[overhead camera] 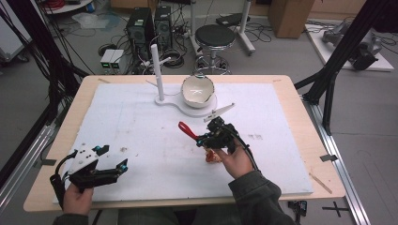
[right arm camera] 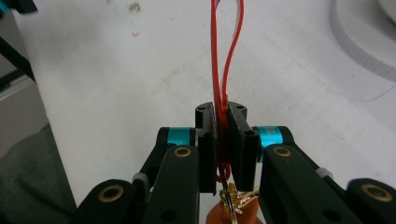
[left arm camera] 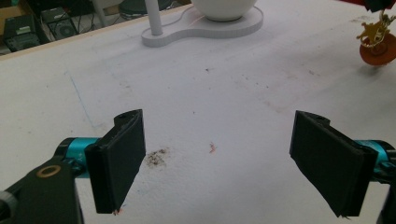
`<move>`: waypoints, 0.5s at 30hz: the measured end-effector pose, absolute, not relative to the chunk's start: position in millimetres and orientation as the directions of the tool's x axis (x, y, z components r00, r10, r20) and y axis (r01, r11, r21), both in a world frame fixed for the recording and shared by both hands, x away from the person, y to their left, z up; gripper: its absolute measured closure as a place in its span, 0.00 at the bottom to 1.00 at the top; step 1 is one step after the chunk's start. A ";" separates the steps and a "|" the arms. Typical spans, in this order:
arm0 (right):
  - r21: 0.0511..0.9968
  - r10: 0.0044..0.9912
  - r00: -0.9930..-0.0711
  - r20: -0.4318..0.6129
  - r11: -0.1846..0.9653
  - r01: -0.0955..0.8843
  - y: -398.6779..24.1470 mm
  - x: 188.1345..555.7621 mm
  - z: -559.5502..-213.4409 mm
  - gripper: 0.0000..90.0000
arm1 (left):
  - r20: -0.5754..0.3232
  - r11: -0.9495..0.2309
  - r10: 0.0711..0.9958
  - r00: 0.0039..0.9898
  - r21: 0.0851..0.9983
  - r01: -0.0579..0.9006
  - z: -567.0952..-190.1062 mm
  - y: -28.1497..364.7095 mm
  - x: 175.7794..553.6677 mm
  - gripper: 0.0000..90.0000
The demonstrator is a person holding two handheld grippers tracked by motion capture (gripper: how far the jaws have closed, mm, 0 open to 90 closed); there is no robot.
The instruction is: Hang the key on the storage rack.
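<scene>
Our right gripper (right arm camera: 222, 140) has its two black jaws pressed together on a red loop (right arm camera: 226, 56), which pokes out ahead of the tips. Below the jaws, an orange charm (overhead camera: 212, 156) with a gold fitting dangles from the loop, just above the white mat (overhead camera: 141, 126). Our left gripper (left arm camera: 219, 158), near the table's front left corner, has its jaws spread wide around bare mat, holding nothing, well apart from the charm. Farther off, beyond our right gripper, a white bowl (overhead camera: 197, 90) sits on a white stand (overhead camera: 162, 100) with an upright post.
</scene>
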State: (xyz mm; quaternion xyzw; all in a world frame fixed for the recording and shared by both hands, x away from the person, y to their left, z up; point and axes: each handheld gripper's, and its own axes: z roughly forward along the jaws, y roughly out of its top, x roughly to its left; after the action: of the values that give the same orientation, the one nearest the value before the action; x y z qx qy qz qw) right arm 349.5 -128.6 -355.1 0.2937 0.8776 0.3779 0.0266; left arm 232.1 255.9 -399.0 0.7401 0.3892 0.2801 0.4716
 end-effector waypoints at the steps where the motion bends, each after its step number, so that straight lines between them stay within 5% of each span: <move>1: 0.687 0.538 -0.826 0.170 0.536 0.490 -130.7 351.4 -349.8 0.93 | 0.048 -0.252 0.840 0.540 0.916 0.312 -399.0 255.9 232.2 0.21; 15: 0.722 0.539 -0.828 0.155 0.511 0.467 -136.4 357.5 -328.7 0.93 | 0.047 -0.249 0.843 0.536 0.917 0.310 -398.5 256.1 231.7 0.21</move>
State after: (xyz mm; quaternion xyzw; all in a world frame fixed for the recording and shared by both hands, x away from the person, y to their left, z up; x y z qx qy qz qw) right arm 357.5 -136.4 -328.7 0.2898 0.8679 0.4009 0.0446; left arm 231.7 256.1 -398.5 0.7384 0.3904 0.2818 0.4723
